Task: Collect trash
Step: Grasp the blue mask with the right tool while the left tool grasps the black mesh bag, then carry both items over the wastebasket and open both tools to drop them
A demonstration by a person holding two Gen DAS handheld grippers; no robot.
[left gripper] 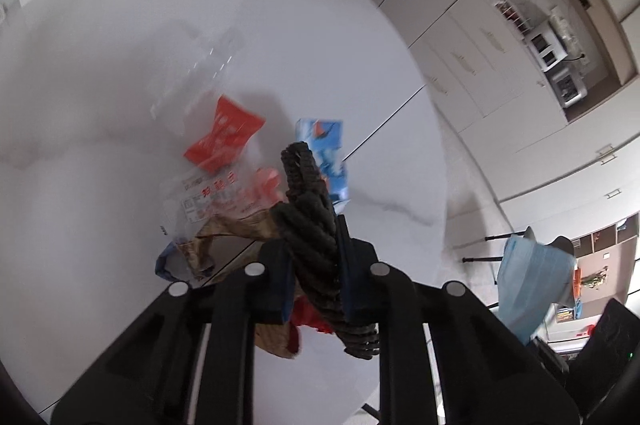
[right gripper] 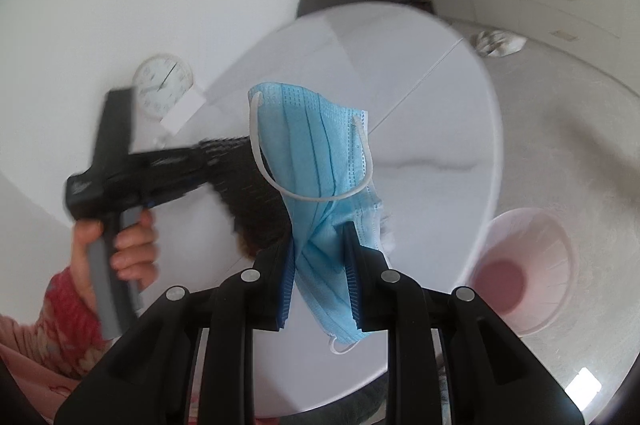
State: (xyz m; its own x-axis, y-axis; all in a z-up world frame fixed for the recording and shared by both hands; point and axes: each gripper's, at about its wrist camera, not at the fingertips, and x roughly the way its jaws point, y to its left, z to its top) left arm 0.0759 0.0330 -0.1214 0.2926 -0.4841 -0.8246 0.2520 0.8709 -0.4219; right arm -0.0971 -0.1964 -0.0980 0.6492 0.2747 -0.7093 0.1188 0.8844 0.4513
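Right claw (right gripper: 320, 265) clamps a mask (right gripper: 316, 153); left claw (left gripper: 316, 261) clamps a dark rope (left gripper: 308, 209). Wrappers (left gripper: 222, 141) remain on tabletop (left gripper: 100, 97); bin (right gripper: 524, 257) looks empty.

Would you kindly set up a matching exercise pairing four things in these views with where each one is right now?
Things:
1. black rope
2. blue face mask
3. pink basket
4. red packet

Places:
A. lying on the white table
B. on the floor beside the table
C. clamped in the right hand-held gripper
D. clamped in the left hand-held gripper

Pairs: 1-D, 2-C, 3-B, 4-A
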